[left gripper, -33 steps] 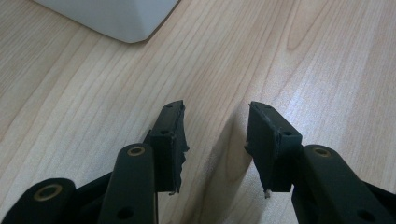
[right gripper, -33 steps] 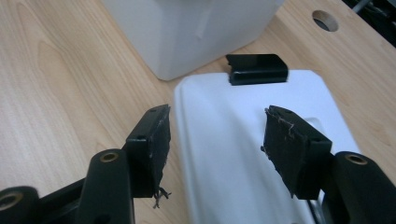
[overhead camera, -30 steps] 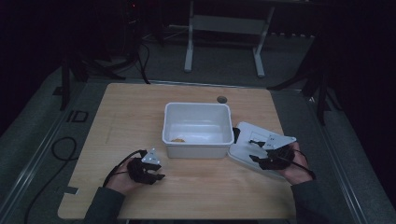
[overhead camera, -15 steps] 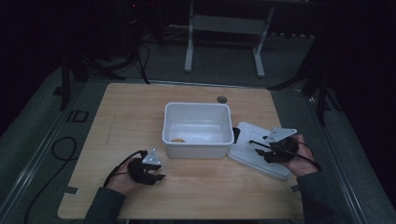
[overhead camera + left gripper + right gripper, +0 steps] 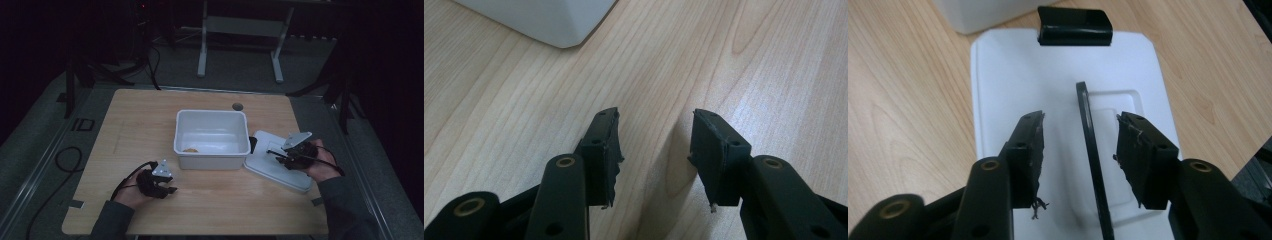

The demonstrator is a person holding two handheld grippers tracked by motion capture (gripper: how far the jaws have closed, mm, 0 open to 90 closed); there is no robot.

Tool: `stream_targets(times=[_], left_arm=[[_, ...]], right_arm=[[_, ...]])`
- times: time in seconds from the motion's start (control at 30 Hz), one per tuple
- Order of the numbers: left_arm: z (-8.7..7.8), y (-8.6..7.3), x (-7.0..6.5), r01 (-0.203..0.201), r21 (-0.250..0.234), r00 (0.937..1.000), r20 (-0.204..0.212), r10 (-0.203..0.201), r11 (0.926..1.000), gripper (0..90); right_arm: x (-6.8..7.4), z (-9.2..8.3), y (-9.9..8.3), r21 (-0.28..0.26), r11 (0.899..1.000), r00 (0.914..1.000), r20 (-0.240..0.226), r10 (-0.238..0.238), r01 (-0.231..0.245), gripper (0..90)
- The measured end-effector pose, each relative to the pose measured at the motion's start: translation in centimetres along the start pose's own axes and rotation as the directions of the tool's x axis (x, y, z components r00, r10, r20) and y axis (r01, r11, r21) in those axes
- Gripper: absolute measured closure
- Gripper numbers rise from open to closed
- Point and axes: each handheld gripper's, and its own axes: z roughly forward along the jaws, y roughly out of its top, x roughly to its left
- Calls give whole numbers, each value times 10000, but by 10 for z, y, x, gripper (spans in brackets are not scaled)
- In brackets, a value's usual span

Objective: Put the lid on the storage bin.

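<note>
A white bin (image 5: 210,159) stands mid-table with a small brownish thing (image 5: 190,149) on its floor. Its white lid (image 5: 265,167) lies flat to the right. In the right gripper view the lid (image 5: 1013,75) carries a black clip (image 5: 1074,26) at its far end and a thin black handle (image 5: 1091,155) standing on edge. My right gripper (image 5: 1080,120) straddles that handle. Its jaws have just been closing, and gaps still show on both sides of the handle. From above, the right gripper (image 5: 274,152) sits over the lid. My left gripper (image 5: 656,117) is open and empty above bare wood, in front of the bin (image 5: 549,20) and, from above (image 5: 170,189), to its left.
The wooden table (image 5: 140,115) has a round hole (image 5: 237,106) behind the bin. A black cable (image 5: 65,160) loops on the floor at the left. A metal stand (image 5: 240,30) is beyond the table's far edge.
My right gripper has shifted a little to the right and away from me over the lid. The left gripper has stayed where it was.
</note>
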Motion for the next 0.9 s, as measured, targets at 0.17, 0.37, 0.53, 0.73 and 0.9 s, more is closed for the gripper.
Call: stream_targets(times=[0.17, 0.37, 0.53, 0.73, 0.9], left_arm=[[0, 0, 0, 2, -7, 10000, 15, -2, 10000, 541], [0, 0, 0, 2, -14, 10000, 39, -2, 10000, 539], [0, 0, 0, 6, -25, 10000, 39, -6, 10000, 537], [0, 0, 0, -9, -17, 10000, 38, 9, 10000, 537], [0, 0, 0, -18, -16, 10000, 29, 18, 10000, 535]], right_arm=[[-5, 4, 1, 384, 9992, 9999, -119, -124, 129, 583], [-9, 10, 3, 866, 9958, 9989, -371, -275, 306, 606], [-12, 17, 3, 1219, 9921, 9980, -593, -229, 300, 623], [-14, 24, 4, 1538, 9871, 9965, -760, -339, 453, 631], [-16, 28, 4, 1813, 9819, 9960, -796, -409, 548, 637]])
